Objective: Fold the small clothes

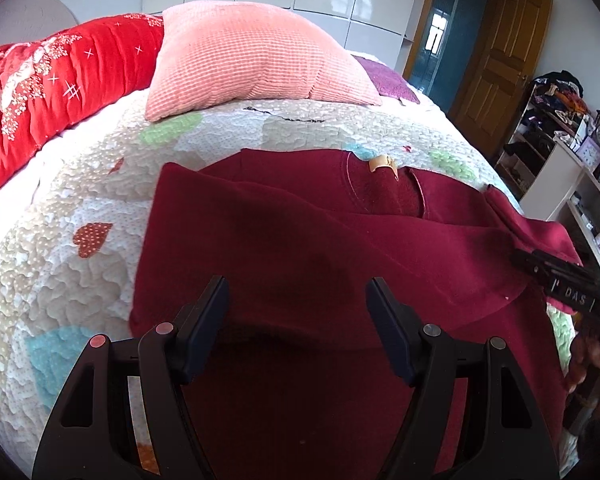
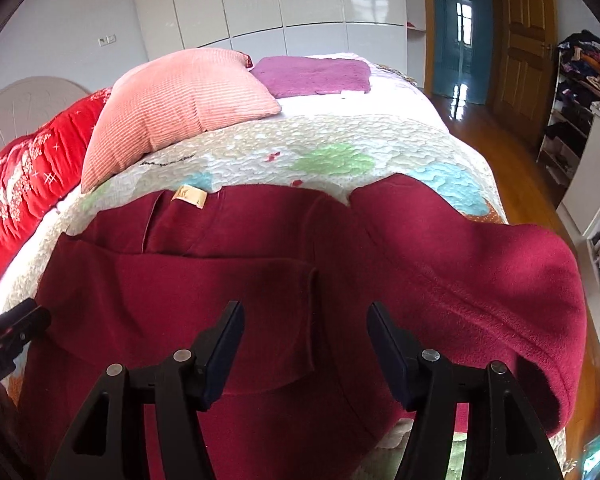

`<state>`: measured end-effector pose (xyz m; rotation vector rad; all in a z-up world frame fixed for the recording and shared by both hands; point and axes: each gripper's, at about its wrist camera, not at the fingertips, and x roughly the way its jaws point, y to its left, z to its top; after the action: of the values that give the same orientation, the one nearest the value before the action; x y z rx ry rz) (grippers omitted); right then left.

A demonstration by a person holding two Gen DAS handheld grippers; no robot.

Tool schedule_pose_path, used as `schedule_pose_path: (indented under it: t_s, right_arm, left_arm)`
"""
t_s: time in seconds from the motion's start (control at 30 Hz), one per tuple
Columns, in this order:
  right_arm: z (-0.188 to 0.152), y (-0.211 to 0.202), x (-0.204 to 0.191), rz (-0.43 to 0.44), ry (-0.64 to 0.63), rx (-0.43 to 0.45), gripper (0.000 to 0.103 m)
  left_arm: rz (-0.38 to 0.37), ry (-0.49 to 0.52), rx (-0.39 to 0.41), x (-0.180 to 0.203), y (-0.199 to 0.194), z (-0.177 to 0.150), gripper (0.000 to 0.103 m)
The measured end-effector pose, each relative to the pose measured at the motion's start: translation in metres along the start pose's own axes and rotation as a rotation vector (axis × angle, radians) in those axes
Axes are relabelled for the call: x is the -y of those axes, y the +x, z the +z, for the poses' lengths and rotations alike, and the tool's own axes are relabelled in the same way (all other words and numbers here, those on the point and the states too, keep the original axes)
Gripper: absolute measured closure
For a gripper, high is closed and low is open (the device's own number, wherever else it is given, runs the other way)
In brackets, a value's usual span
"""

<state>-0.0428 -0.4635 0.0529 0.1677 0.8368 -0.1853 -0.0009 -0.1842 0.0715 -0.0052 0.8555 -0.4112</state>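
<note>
A dark red garment (image 2: 260,288) lies on the quilted bed (image 2: 340,140), one sleeve folded over, the other near the bed's right edge. Left gripper (image 1: 298,304) and right gripper (image 2: 305,328) hover above it, jaws apart, seemingly clear of the cloth

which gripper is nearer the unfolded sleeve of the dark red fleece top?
Right. The right gripper hangs open just beside the unfolded sleeve of the dark red fleece top; the left gripper hangs open over the top's opposite, folded side.
</note>
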Motion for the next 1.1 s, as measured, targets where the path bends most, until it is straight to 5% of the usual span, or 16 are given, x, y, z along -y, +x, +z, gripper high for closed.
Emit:
schedule_pose_path:
  t_s: [0.1,0.23,0.3,0.37,0.47,0.63,0.67,0.7,0.77,0.83,0.87,0.93,1.1]
  right_arm:
    - [-0.006,0.011,0.009,-0.015,0.038,-0.011,0.063]
    - [-0.008,0.011,0.012,0.022,0.04,0.03,0.073]
    - [-0.007,0.007,0.009,0.024,0.018,0.057,0.095]
    - [-0.007,-0.001,0.008,-0.02,0.009,0.11,0.103]
    - [-0.007,-0.014,0.013,-0.057,0.015,0.194,0.103]
    - [-0.005,-0.009,0.03,0.146,0.102,0.18,0.1]
    - [-0.004,-0.006,0.029,0.163,0.096,0.171,0.087]
    - [-0.003,-0.004,0.026,0.172,0.085,0.167,0.062]
    - [-0.003,0.003,0.019,0.172,0.063,0.142,0.048]
    - [-0.004,0.016,0.015,0.159,0.047,0.093,0.059]
    - [-0.004,0.02,0.014,0.152,0.042,0.078,0.08]
    - [-0.004,0.015,0.015,0.156,0.044,0.102,0.097]
    - [0.0,-0.021,0.003,0.056,-0.044,0.235,0.1]
  left_arm:
    - [0.026,0.015,-0.01,0.013,0.014,0.002,0.032]
    - [0.053,0.042,-0.019,0.024,0.029,0.001,0.032]
    - [0.067,0.047,-0.032,0.024,0.037,-0.001,0.032]
    - [0.069,0.043,-0.036,0.022,0.04,-0.003,0.031]
    - [0.056,0.039,-0.029,0.022,0.041,-0.004,0.027]
    - [0.049,0.053,-0.023,0.025,0.045,-0.005,0.022]
    - [0.039,0.052,-0.023,0.024,0.045,-0.005,0.021]
    - [0.032,0.048,-0.025,0.024,0.045,-0.005,0.02]
    - [0.023,0.044,-0.025,0.023,0.046,-0.005,0.019]
    - [0.018,0.044,-0.026,0.024,0.046,-0.005,0.018]
    - [0.019,0.045,-0.026,0.024,0.047,-0.005,0.018]
    - [0.021,0.046,-0.023,0.024,0.045,-0.005,0.018]
    - [0.02,0.009,0.073,0.018,0.026,-0.006,0.018]
